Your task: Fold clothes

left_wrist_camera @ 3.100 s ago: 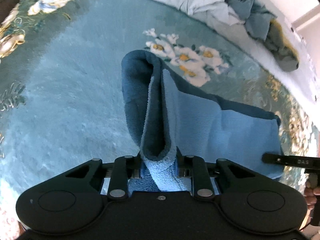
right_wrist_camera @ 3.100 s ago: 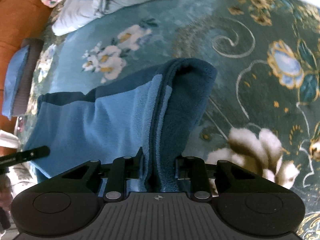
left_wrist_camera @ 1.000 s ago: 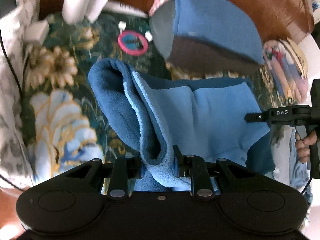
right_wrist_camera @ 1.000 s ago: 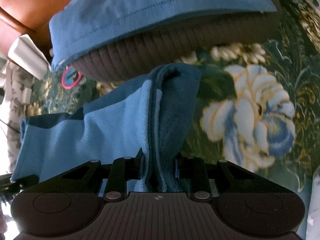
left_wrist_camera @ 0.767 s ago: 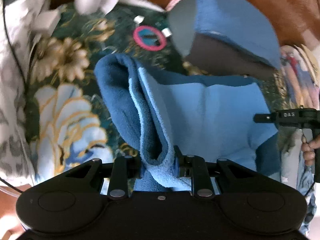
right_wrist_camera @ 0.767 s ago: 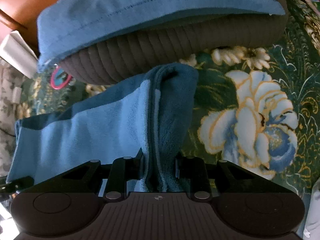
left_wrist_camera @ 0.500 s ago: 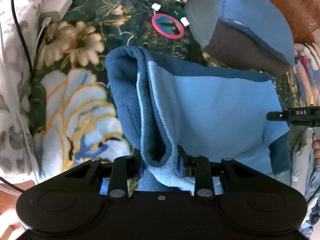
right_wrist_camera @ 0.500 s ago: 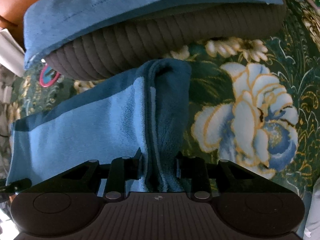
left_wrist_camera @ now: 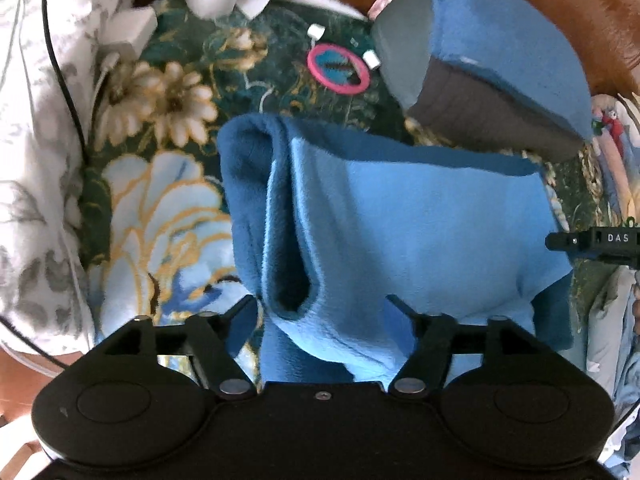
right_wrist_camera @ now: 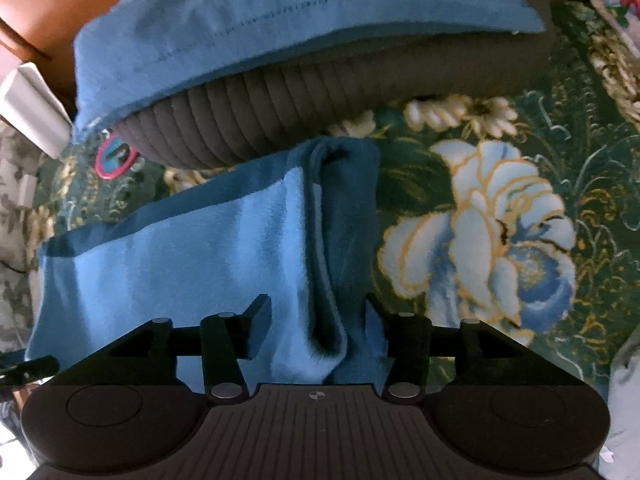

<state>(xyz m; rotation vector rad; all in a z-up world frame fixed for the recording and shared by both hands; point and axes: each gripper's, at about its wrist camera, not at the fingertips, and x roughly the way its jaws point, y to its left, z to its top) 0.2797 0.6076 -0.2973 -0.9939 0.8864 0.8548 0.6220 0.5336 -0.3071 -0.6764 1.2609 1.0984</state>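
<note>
Letting go of the folded fleece without wrecking the fold

So both grippers have their jaws spread apart now, with the bunched ends of the blue fleece (left_wrist_camera: 420,232) sitting loose between the fingers, not pinched. The left gripper (left_wrist_camera: 320,304) has the left end of the fold in its gap, the right gripper (right_wrist_camera: 316,312) has the right end. The fleece itself lies folded on the flowered bedspread (right_wrist_camera: 480,240), light blue face up, darker blue showing along the far edge and at both rolled ends.

Our read: this is the release step, and the trick is to back straight out along the fingers. If we lift or twist, a finger could drag the fuzzy pile and pull the top layer open. The left end looks puffy with an open pocket in it, so we'd probably pat that down afterwards.

Room-wise, behind us is the easy way out. Ahead it gets tight: the far edge of the fleece lies just beside a grey ribbed cushion (right_wrist_camera: 320,100) with another blue cloth (right_wrist_camera: 280,12) draped on it, so we shouldn't push forward. Past the left end there's a pink ring (left_wrist_camera: 338,70) and a couple of small white bits on the bedspread, then a white charger and cable (left_wrist_camera: 60,80) over by the pale floral sheet. The right side is open bedspread.
</note>
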